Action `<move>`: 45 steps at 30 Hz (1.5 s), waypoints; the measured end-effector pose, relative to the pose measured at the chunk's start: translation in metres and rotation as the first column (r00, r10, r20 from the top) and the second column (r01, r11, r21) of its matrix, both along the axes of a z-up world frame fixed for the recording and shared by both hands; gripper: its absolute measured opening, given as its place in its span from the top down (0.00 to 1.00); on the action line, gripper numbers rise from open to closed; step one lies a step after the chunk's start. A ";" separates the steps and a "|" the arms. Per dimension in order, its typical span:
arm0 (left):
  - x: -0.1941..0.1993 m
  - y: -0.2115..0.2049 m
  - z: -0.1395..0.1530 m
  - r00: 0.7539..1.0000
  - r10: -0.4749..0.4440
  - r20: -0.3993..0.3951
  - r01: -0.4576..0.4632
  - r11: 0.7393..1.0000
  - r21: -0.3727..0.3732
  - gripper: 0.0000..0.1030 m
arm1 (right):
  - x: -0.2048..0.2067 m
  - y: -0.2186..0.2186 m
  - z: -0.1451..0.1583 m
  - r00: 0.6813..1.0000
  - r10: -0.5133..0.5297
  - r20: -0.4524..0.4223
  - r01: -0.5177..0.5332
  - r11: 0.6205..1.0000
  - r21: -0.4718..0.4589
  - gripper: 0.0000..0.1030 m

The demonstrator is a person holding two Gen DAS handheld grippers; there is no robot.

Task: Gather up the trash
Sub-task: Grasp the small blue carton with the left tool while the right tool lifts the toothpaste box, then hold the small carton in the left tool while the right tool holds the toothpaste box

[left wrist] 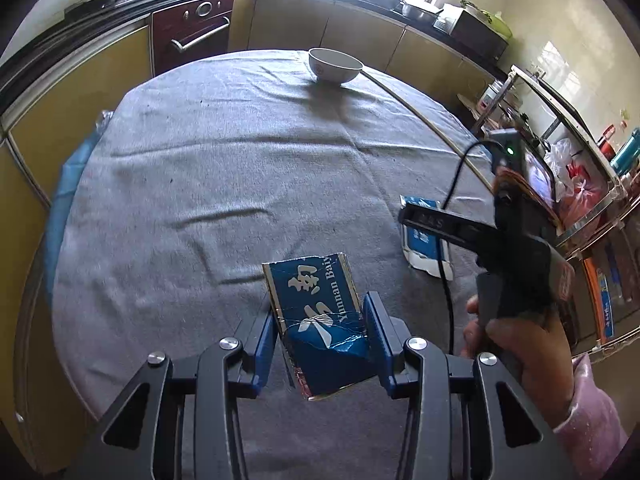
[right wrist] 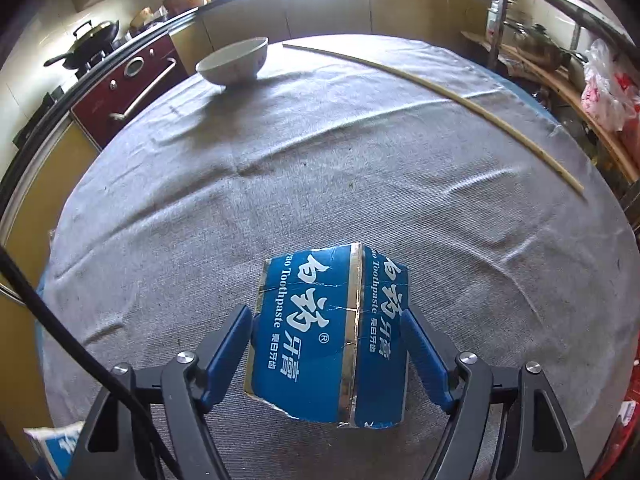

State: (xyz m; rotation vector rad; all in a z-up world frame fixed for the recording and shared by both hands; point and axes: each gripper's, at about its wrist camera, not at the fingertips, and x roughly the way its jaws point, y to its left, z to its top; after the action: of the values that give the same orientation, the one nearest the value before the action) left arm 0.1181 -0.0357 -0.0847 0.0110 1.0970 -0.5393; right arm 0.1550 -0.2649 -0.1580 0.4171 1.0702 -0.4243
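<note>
A round table draped in a grey, ribbed, lightly wrinkled woven cloth [right wrist: 360,168] fills both wrist views. In the left wrist view, the left gripper [left wrist: 320,330], with black metal arms and blue ridged pads, is closed on a torn piece of glossy blue toothpaste carton [left wrist: 316,312] with white lettering and silver foil edges; the card is creased and cracked where the pads squeeze it, and its ragged lower end hangs above the cloth. In the right wrist view, the right gripper [right wrist: 328,344] stands spread wide around a second, larger piece of blue printed toothpaste carton [right wrist: 332,336], folded along a silver-edged corner so that two faces show; its surface is scuffed with fine white cracks, and it sits between the blue pads without being squeezed, though whether it rests on the cloth cannot be told. From the left wrist view a hand [left wrist: 520,344] in a pale pink sleeve grips that right tool, and a third flat blue-and-white carton scrap [left wrist: 424,236] lies on the cloth beneath it. At the far rim stands a smooth white ceramic bowl [right wrist: 236,62], and a long, thin pale wooden stick [right wrist: 440,92] lies along the table's right edge.
</note>
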 end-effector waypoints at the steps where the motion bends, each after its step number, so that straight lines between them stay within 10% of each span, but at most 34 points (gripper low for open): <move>1: -0.003 0.000 0.000 1.000 0.001 -0.004 -0.001 1.000 0.000 0.57 | 0.001 0.001 0.000 1.000 0.003 -0.003 -0.003 1.000 -0.007 0.22; 8: -0.022 0.006 0.004 1.000 0.029 0.000 -0.029 1.000 0.008 0.57 | 0.000 0.013 -0.008 0.996 0.088 -0.003 -0.088 0.995 -0.039 0.24; 11: -0.029 0.006 0.007 1.000 0.030 0.009 -0.030 0.999 0.018 0.57 | -0.010 0.005 -0.009 0.998 0.068 0.015 -0.067 0.997 -0.039 0.42; 45: -0.137 -0.031 0.013 0.994 -0.055 0.097 0.047 0.995 0.085 0.57 | -0.201 -0.015 0.036 0.924 0.121 0.363 -0.154 0.986 0.061 0.42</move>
State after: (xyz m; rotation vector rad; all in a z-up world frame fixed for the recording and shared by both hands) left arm -0.0187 -0.0665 -0.0720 0.1372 1.0234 -0.5338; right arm -0.0456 -0.2802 -0.1219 0.4741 0.7567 -0.1653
